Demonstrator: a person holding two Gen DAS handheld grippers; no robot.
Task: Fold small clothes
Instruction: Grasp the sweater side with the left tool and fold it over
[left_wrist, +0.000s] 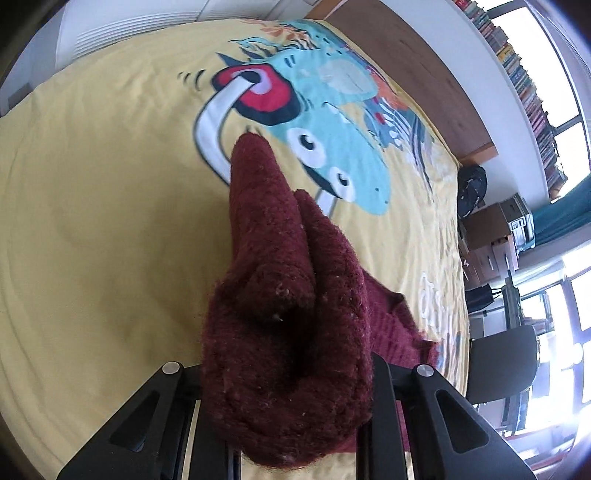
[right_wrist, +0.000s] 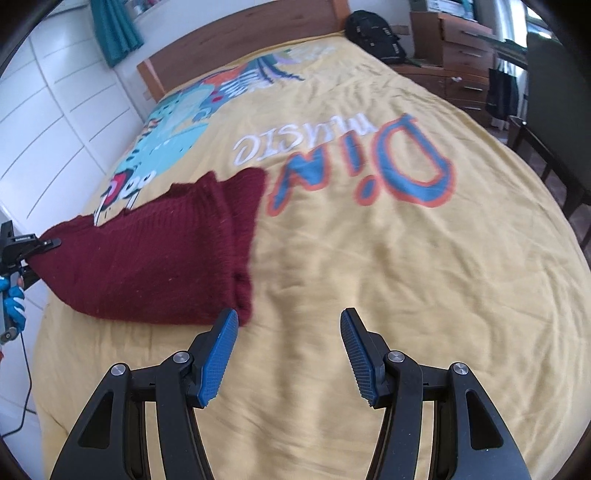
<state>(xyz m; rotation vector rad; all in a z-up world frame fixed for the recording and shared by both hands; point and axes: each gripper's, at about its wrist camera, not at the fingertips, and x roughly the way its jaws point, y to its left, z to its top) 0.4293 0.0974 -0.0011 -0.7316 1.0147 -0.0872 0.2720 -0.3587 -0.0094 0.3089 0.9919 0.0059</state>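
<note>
A dark red knitted garment (right_wrist: 147, 254) is draped on the yellow bedspread (right_wrist: 369, 295), its left end pinched in the left gripper (left_wrist: 288, 398). It looks soft, limp and light; its near right corner could be taken by the right gripper (right_wrist: 288, 350), whose fingers stand wide and empty.

Maroon knit garment (right_wrist: 155, 251), yellow bedspread (right_wrist: 369, 277) with teal dinosaur print (left_wrist: 332, 122), blue pads (right_wrist: 221, 354)
</note>
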